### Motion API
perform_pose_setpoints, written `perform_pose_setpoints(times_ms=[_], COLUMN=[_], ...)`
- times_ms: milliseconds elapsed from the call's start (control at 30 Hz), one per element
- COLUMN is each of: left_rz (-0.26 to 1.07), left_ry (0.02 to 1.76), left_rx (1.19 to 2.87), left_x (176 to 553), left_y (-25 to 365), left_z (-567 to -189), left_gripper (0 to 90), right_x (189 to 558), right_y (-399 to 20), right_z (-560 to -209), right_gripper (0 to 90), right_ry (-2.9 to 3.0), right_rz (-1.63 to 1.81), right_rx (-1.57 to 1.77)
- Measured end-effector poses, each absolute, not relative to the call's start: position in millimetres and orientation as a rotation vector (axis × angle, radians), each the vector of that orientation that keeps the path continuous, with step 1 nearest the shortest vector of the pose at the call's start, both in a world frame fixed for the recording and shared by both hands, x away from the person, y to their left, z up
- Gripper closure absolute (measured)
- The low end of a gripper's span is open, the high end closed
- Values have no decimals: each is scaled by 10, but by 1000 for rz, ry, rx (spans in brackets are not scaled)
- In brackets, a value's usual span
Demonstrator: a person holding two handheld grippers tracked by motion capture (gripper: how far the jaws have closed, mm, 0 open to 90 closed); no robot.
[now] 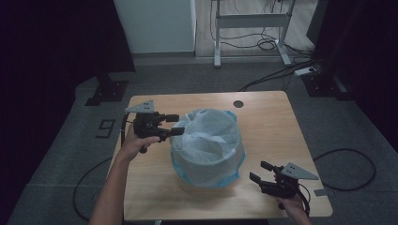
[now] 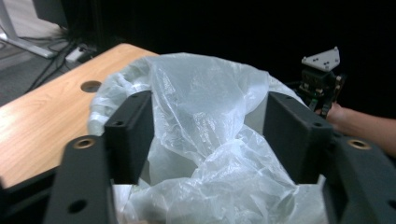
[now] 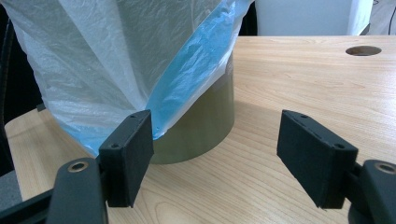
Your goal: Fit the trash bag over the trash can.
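The bin [image 3: 205,126] is mostly hidden: the white bag [image 1: 206,140] and a blue bag [image 3: 196,65] drape over it, leaving bare wall only low down in the right gripper view, and its inside cannot be seen. In the left gripper view, crumpled white film lies between the left gripper [image 2: 208,140] fingers [image 2: 130,135]; whether they press it cannot be told. Beside the bin, the tabletop [image 1: 263,122] near edge is cut off by the high view's bottom edge, as are both forearms.

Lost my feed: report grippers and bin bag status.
Left gripper open at the bag rim, plastic between jaws. Right gripper open, clear of bin. Nothing obstructing.
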State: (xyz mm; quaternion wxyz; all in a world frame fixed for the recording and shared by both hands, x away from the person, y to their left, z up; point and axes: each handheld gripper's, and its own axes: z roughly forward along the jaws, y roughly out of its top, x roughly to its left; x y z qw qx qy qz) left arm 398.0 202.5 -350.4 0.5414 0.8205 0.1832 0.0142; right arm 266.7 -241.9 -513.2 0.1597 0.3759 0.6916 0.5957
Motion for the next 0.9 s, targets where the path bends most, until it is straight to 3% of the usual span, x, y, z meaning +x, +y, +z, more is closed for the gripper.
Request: perform_pose_setpoints(times_ms=[400, 633, 900], left_rz=[-15, -33, -24], left_ry=[423, 410, 409], left_rx=[2049, 2184, 2357], left_x=[4120, 4168, 4189], left_y=[1767, 1553, 1342], left_z=[-3536, -3548, -3582], left_gripper=[400, 484, 510], right_x=[2662, 2659, 2649], right_y=[-2400, -2403, -2408], right_z=[-5142, -5140, -5132], right_gripper=[265, 265, 266], right_ry=[1984, 1983, 1981], right_rz=[1697, 1697, 1700], right_rx=[1068, 1064, 1059])
